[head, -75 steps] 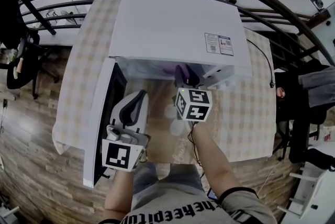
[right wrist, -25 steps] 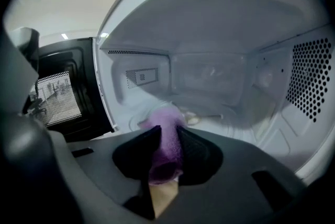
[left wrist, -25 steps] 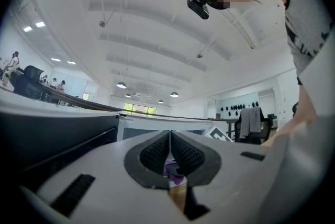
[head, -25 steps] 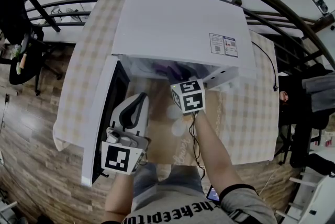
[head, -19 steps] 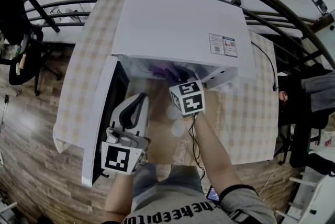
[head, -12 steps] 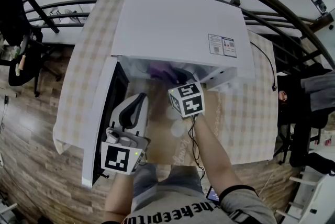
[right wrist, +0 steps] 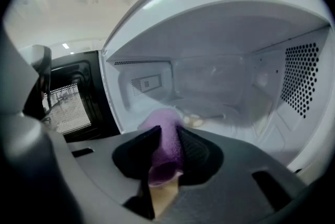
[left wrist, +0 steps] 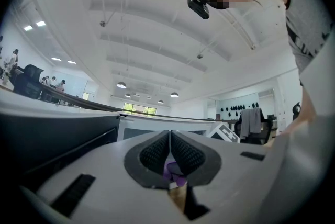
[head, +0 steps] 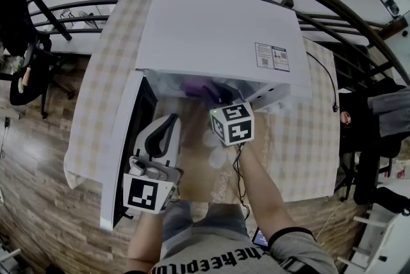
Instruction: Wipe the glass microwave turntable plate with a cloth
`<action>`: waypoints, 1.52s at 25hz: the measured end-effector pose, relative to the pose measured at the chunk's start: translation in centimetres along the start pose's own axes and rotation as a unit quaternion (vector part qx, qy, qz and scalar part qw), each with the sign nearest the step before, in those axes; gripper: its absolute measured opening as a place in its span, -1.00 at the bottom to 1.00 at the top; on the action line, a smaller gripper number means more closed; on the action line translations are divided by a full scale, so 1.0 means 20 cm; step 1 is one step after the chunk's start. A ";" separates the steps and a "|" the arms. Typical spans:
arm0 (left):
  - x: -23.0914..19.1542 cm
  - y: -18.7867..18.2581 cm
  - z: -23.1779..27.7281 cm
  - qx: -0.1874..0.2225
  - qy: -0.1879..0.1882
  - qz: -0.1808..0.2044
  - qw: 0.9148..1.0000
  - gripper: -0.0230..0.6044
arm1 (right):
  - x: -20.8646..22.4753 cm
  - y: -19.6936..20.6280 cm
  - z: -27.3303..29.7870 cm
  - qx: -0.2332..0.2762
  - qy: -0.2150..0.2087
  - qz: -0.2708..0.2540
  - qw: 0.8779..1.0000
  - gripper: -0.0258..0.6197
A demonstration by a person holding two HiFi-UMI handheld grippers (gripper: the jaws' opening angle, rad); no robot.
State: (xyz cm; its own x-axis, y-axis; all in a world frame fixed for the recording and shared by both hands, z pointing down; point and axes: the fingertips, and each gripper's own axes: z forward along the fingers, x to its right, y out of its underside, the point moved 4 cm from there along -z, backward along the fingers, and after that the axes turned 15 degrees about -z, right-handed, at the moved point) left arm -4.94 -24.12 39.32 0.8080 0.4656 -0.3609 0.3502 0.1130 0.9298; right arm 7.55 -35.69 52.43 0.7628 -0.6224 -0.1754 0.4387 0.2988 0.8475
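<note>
Might bump glass plate [right wrist: 225, 113] loose by pushing hard with cloth [right wrist: 159, 121] pinched in right gripper [right wrist: 167, 139] jaws, left gripper [left wrist: 170, 136] jaws pressed together.

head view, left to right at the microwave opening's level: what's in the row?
open microwave door → left gripper → right gripper, clamped on the purple cloth → black cable
</note>
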 end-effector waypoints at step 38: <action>-0.03 -0.01 -0.01 0.002 -0.003 -0.004 1.000 -0.88 | 0.03 0.03 0.08 -0.068 0.015 -0.007 0.998 -0.62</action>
State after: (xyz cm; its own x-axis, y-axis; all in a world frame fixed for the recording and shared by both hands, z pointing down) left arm -5.65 -24.29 39.39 0.8078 0.4599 -0.3687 0.3582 0.1139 0.9267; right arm 7.57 -37.15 53.73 0.7692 -0.6060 -0.2024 0.5076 0.3871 0.7698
